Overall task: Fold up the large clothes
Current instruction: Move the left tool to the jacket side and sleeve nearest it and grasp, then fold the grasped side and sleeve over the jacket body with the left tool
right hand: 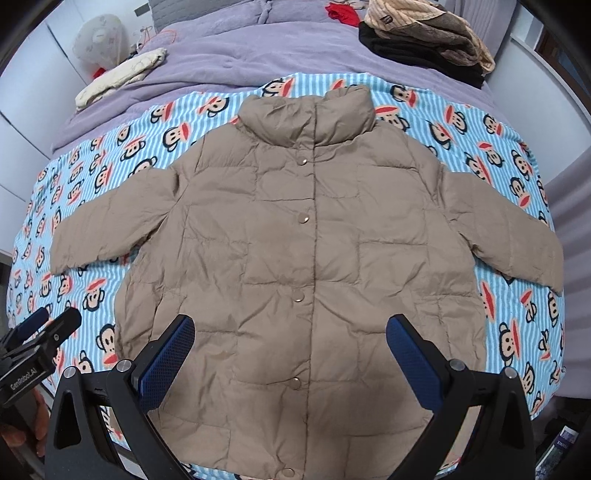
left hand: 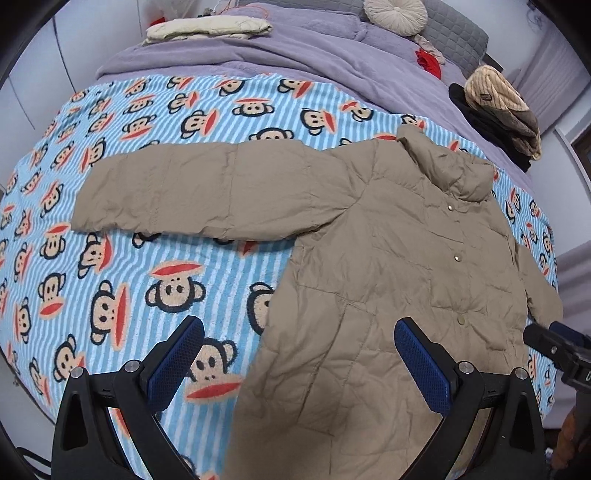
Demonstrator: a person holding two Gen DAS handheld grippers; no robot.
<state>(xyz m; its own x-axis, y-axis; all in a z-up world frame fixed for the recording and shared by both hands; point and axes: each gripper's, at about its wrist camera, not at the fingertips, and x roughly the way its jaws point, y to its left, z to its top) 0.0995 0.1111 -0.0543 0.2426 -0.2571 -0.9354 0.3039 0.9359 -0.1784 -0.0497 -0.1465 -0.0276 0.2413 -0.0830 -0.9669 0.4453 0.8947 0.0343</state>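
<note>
A bed with a monkey-print blanket (right hand: 517, 177) is used as the folding surface. Both the left gripper (left hand: 299, 363) and right gripper (right hand: 290, 354) are held wide apart, nothing clamped. The tan jacket (right hand: 306, 236) is spread flat, sleeves at 9 and 3 o'clock, probably so they can be folded in first.

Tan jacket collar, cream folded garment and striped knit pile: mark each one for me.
tan jacket collar (right hand: 314, 118), right wrist view, front of the upright collar.
cream folded garment (left hand: 207, 27), left wrist view, its top surface.
striped knit pile (right hand: 424, 26), right wrist view, the beige top layer.
</note>
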